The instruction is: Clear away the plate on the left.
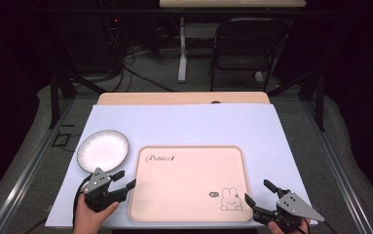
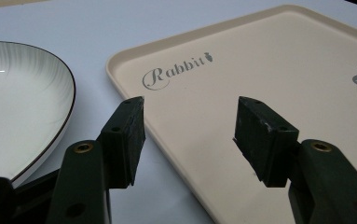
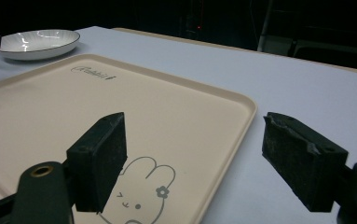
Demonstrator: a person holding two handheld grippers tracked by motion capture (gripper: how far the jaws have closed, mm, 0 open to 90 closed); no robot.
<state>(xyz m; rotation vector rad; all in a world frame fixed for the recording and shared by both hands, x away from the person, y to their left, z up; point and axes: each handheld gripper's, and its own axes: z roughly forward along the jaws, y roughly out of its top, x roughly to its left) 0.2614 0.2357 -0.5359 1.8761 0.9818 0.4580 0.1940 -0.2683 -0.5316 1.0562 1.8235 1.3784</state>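
over white table (image 1: 184, 126), left hand-held gripper (image 1: 123, 179) gapes wide, holding nothing.

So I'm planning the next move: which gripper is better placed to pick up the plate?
Left. The left gripper hangs open right beside the plate, while the right gripper sits across the tray, at its far corner.

The high view looks forward and down from above the near table edge. Both gripper views sit low and close, sharing the tray (image 1: 189, 183) and, seemingly, the plate (image 1: 102, 150).
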